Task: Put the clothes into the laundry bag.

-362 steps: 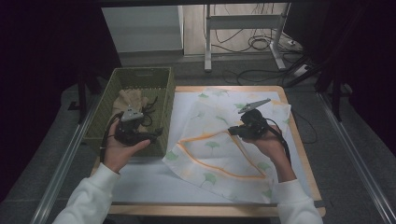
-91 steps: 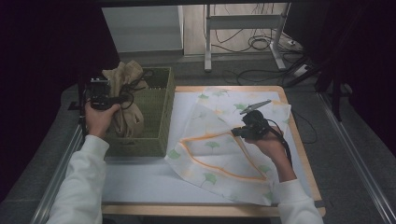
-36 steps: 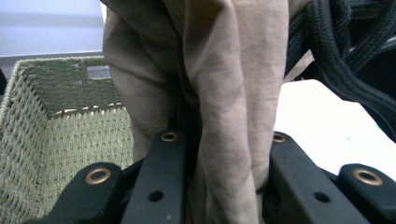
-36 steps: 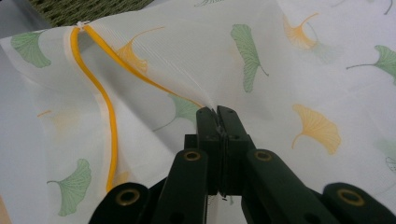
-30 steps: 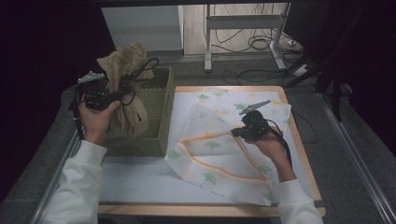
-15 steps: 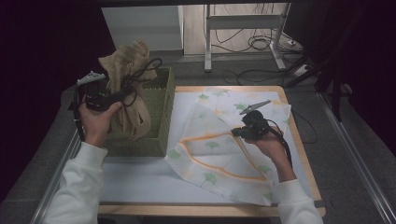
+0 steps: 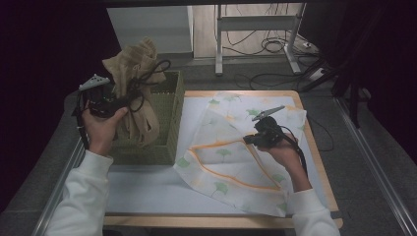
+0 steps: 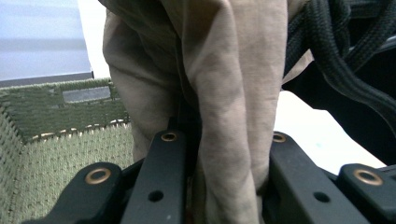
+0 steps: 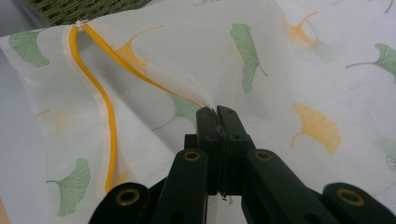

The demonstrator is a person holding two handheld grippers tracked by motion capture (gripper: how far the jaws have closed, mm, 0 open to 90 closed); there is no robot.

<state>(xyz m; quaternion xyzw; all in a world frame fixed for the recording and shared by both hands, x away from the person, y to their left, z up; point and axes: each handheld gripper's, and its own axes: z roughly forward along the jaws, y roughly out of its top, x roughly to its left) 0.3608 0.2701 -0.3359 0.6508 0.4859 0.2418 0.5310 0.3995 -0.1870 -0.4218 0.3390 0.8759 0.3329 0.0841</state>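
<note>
Left gripper (image 7: 120, 101): jaws clamping a bunched tan cloth (image 7: 135, 93), which is hanging above and partly in front of the green woven basket (image 7: 172, 118) at the left edge of the tabletop (image 7: 216, 221). In the left gripper view the tan cloth (image 8: 224, 93) is filling the gap between the two black jaws, with the basket (image 8: 56, 140) lying behind and below it.

Right gripper (image 7: 248, 140): jaws pressing together on a fold of the white mesh bag (image 7: 231, 162), printed with green and yellow ginkgo leaves and edged by an orange zipper. The bag is lying spread across the middle and right of the tabletop, just beside the basket. The right gripper view is showing the fabric (image 9: 154, 60) pinched at the jaw tips, near the zipper (image 9: 109, 116).
</note>
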